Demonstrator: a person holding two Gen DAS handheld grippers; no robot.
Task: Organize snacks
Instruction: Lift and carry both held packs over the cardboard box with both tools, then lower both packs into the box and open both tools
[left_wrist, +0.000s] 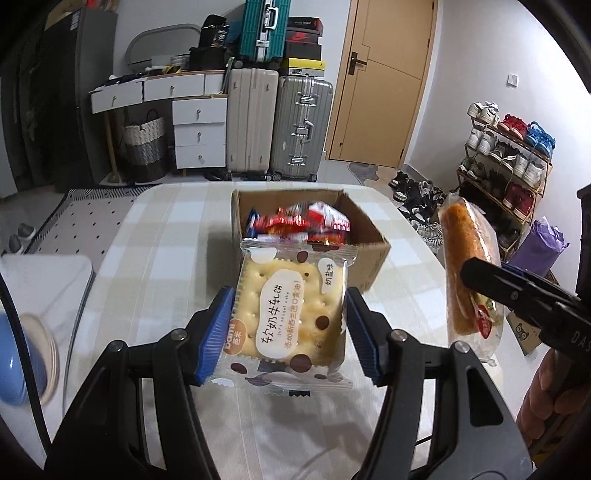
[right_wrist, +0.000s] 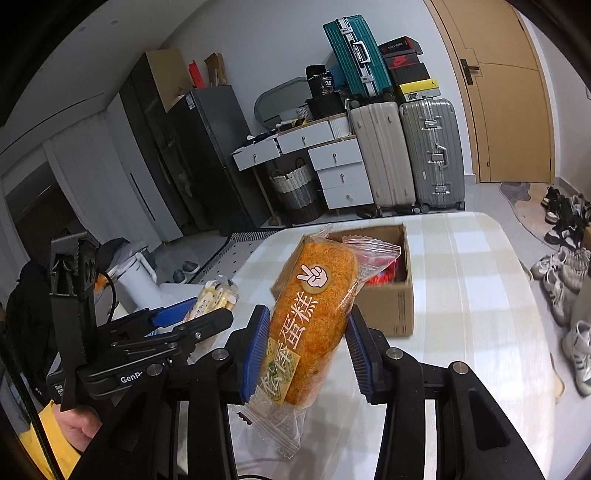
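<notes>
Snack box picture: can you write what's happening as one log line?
left gripper: shut on cracker packet | right gripper: shut on cake packet | both held above table | cardboard box: red snacks inside

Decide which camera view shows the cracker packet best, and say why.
The left wrist view: the cracker packet faces the camera, label readable, between the left hand-held gripper pads. The right wrist view shows only its edge, largely hidden by that gripper.

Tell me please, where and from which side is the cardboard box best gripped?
Grip one side wall of the cardboard box at its top rim, coming from above. It stands open-topped on the table, walls thin and upright; snack packets fill the middle.
</notes>
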